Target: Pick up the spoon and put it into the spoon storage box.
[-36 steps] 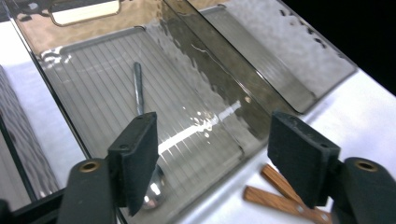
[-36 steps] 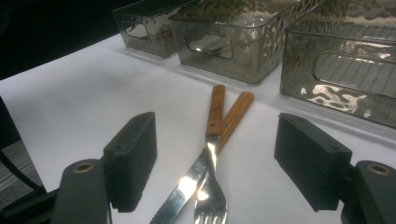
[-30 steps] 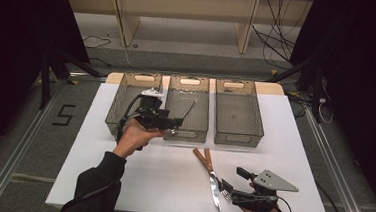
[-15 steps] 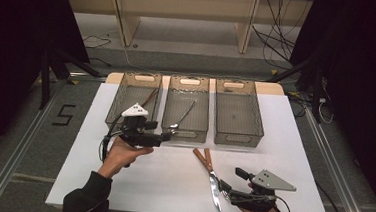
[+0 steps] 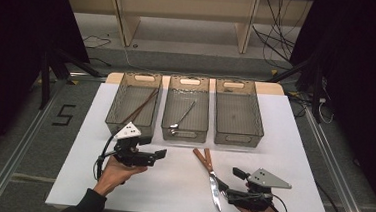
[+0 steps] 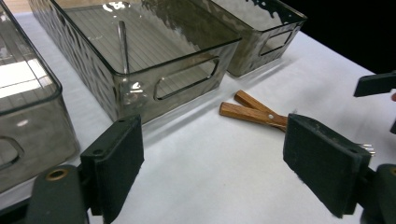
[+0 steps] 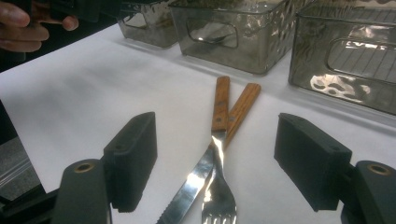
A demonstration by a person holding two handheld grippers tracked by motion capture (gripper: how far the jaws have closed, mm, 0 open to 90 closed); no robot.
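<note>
looks like cutlery sorting into the three smoked-plastic bins at the far edge of the table [image 5: 70,178]. left bin [image 5: 117,108] holds what look like chopsticks [image 5: 140,105] lying on the diagonal, middle bin [image 5: 169,115] holds a spoon [image 5: 182,116], right bin [image 5: 255,121] has nothing in it, so probably one type per bin. what's left on the table is a knife [image 7: 191,184] and a fork [image 7: 218,198], both wood-handled, crossed over each other with handles toward 12 o'clock, just in front of the gap between the middle and right bins. right gripper [image 5: 235,180] sits low at about 5 o'clock of the table, jaws spread wide and holding nothing, lined up on the metal ends; in the right gripper view the crossing point sits between the two pads, so it's staged for a pick. my read: the overlap is the catch, closing there could drag both pieces, better to take the top one by its handle. i can't tell for sure which lies on top. left gripper [image 5: 153,154] is at about 7 o'clock, also wide and holding nothing, pointing toward 3 o'clock at the wooden handles [image 6: 252,112], near the front wall of the middle bin. reads as free and waiting for the next piece. the unused right bin is the likely target for one of the two.
</note>
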